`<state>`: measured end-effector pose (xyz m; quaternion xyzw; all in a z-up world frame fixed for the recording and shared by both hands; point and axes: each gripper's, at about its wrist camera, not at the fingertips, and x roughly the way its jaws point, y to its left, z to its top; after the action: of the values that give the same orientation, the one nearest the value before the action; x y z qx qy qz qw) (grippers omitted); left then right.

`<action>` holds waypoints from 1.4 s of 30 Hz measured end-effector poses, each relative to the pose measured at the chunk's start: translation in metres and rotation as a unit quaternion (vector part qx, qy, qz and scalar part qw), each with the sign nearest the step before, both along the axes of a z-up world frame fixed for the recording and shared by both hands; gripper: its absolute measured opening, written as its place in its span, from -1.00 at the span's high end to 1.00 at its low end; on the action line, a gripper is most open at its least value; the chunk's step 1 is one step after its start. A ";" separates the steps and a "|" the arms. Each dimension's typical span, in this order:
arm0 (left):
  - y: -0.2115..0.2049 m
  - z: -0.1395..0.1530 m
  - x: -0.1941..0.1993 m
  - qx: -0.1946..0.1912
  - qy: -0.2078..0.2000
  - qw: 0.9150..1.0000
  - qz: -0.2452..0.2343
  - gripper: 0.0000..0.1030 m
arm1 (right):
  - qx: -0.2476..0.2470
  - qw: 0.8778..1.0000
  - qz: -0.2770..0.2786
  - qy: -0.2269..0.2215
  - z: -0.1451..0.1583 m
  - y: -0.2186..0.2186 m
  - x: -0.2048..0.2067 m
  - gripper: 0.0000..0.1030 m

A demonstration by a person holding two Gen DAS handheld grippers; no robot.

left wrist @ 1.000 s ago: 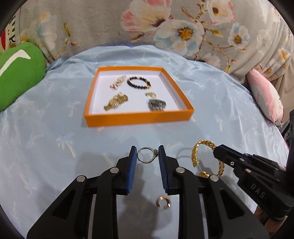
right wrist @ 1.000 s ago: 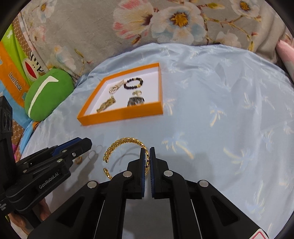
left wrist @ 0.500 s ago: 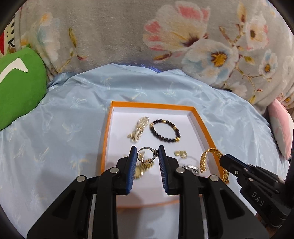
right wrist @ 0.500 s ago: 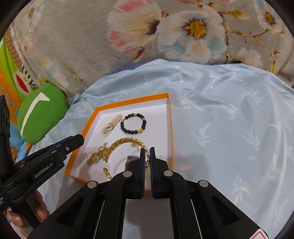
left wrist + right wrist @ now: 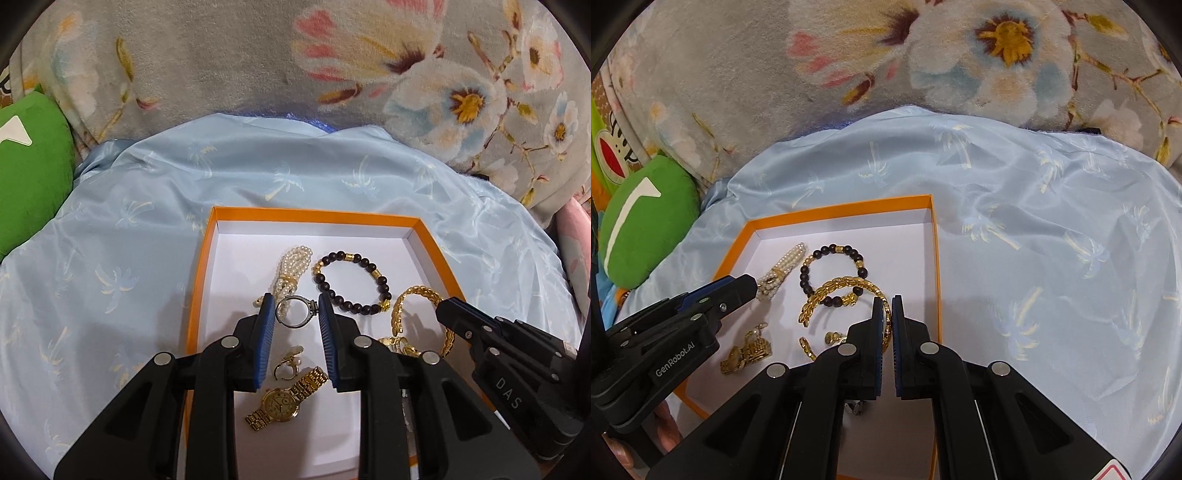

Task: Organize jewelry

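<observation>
— Over the shallow orange cardboard box with the white floor (image 5: pixel 207 280), what are your two tools holding?

— Your left gripper (image 5: pixel 296 309) has its blue pads clamped on a thin silver-grey metal ring (image 5: pixel 295 313), which hangs above the box floor. Your right gripper (image 5: pixel 887 310) has its jaws pressed together on the rim of an open gold leaf-pattern bangle (image 5: pixel 834 290), also over the box.

— And what lies inside the box?

— You have a bundled white pearl strand with a gold clasp (image 5: pixel 291 269) toward the far left, and a dark bead bracelet with gold spacers (image 5: pixel 352 282) just beside it. Nearer to you lie a gold wristwatch with a link band (image 5: pixel 282 400) and a small gold ring-like piece (image 5: pixel 290 363), close together. A further gold piece (image 5: pixel 833 338) lies beneath the bangle; what it is I cannot tell.

— Where does the box sit?

— You have it on a pale blue satin cloth printed with palm trees (image 5: pixel 1052 236), with a green cushion (image 5: pixel 642 221) off to the left.
</observation>
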<state>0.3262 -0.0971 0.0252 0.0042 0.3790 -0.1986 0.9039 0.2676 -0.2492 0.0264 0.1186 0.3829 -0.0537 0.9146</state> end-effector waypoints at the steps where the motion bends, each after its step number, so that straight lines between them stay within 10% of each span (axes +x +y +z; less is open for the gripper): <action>1: 0.000 0.000 0.000 0.000 0.000 1.000 0.000 0.54 | -0.004 1.000 0.000 -0.001 0.000 0.001 0.000 0.88; 15: 0.023 0.008 -0.020 -0.030 -0.027 0.999 0.029 0.31 | 0.002 1.000 -0.006 -0.025 0.010 -0.003 -0.036 0.85; 31: 0.087 -0.012 -0.172 0.002 -0.013 0.999 0.038 0.24 | 0.014 0.997 0.071 0.008 -0.004 0.086 -0.188 0.52; 42: 0.108 -0.019 -0.190 0.002 0.008 0.997 0.076 0.12 | 0.046 0.995 0.082 0.028 -0.016 0.107 -0.207 0.51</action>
<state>0.1364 0.0109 0.0060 -0.0246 0.3860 -0.1284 0.9132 0.0610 -0.1426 0.0105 0.1278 0.4187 0.0357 0.8984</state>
